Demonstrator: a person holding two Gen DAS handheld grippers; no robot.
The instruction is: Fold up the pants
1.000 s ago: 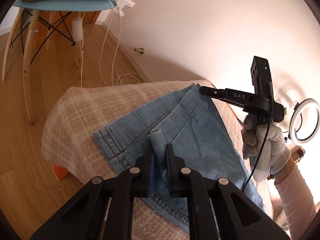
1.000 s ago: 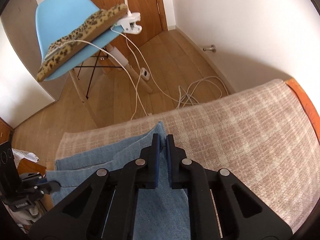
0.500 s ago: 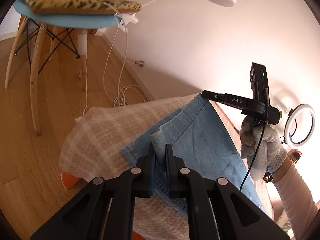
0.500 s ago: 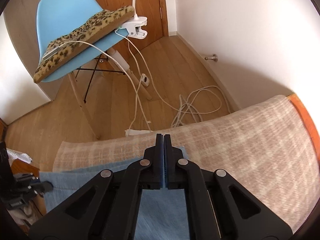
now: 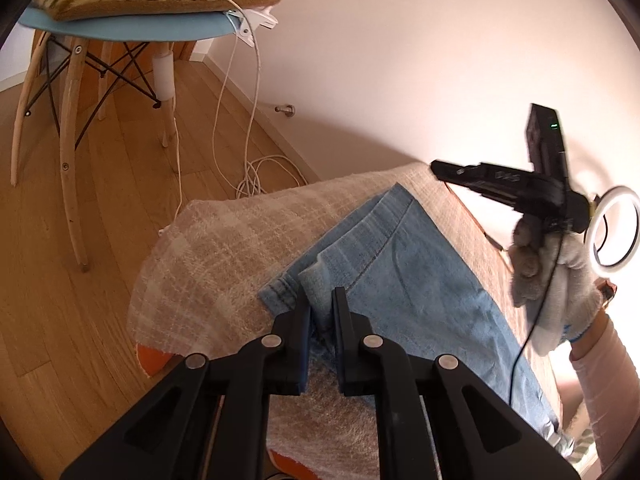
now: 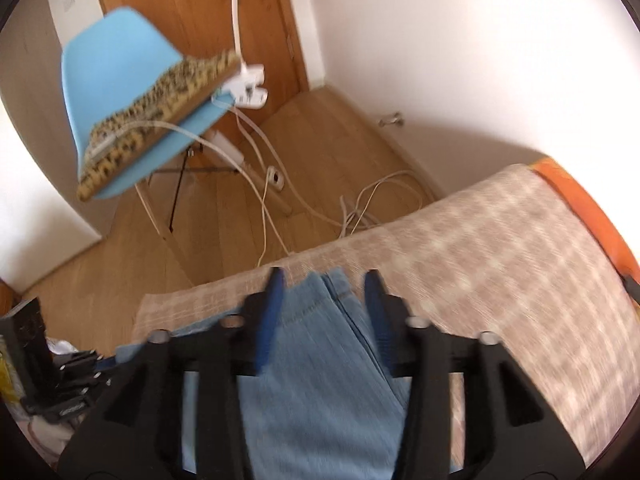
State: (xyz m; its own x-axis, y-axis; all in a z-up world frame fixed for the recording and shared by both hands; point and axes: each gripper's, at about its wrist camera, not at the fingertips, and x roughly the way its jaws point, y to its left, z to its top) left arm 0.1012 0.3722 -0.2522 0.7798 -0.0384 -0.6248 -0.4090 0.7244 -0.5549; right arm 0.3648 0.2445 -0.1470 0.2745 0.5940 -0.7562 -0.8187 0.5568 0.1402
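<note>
Since the earlier frames: right gripper (image 6: 324, 280) has let go of the far corner of the pants (image 5: 416, 276) and lifted off; its jaws are opening, with denim seen below the gap but nothing pressed between the pads. Left gripper (image 5: 320, 300) holds as before, jaws pressed together on a raised pleat of hem. Position: pants lie on the checked blanket (image 5: 224, 248) over an orange-edged bed, flat except at the left pinch. Long axis: runs from the hem end, at the far blanket edge near the floor, back toward the person. In the left wrist view the right gripper (image 5: 452, 170) hangs above and beyond the far hem corner, apart from the cloth, in a gloved hand (image 5: 552, 280). Nearer tool: left, already on the fabric; the coming fold likely turns on the hem end lying ahead of both tools, to be drawn back along the long axis. Appearance: light blue washed denim, stitched hem and seam visible, layers stacked with edges slightly staggered at the hem, surface smooth with mild creases. Right wrist view is motion-blurred.
</note>
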